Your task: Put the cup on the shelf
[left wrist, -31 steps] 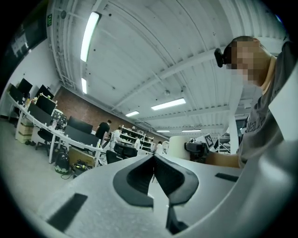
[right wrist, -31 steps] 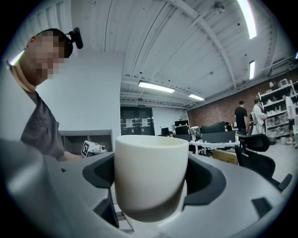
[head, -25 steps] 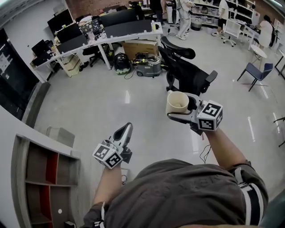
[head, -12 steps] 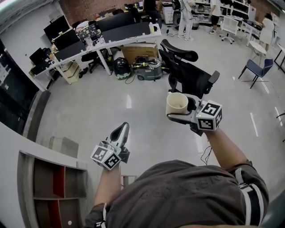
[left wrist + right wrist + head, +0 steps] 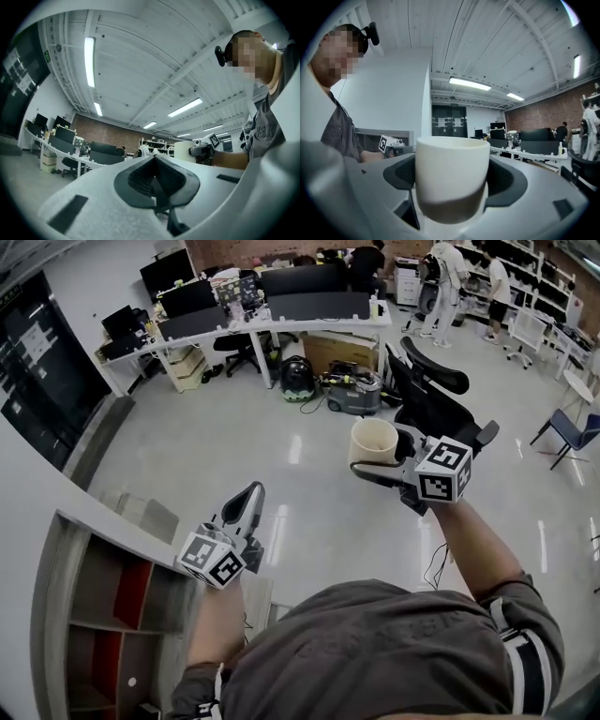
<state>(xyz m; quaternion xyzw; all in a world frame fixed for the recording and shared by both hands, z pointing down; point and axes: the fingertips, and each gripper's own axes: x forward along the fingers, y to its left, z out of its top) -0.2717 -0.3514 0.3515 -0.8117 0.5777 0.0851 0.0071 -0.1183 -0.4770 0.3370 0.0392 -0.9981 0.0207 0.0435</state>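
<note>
The right gripper's (image 5: 377,468) fingers (image 5: 399,172) are standing wide and pressing on either side of a cream cup (image 5: 451,164), which is sitting upright between them, its lower band darker. The left gripper's (image 5: 248,507) fingers (image 5: 140,178) are resting together with nothing between them. The cup is hanging in the air over the glossy floor (image 5: 234,446), well apart from the grey shelf (image 5: 47,615) with red inner panels at the person's lower left. The fingers are gripping only smooth, round sides, so a quick swing toward the shelf could be sliding or tipping the cup loose. Carried too high, its rim could be clipping a shelf board.
</note>
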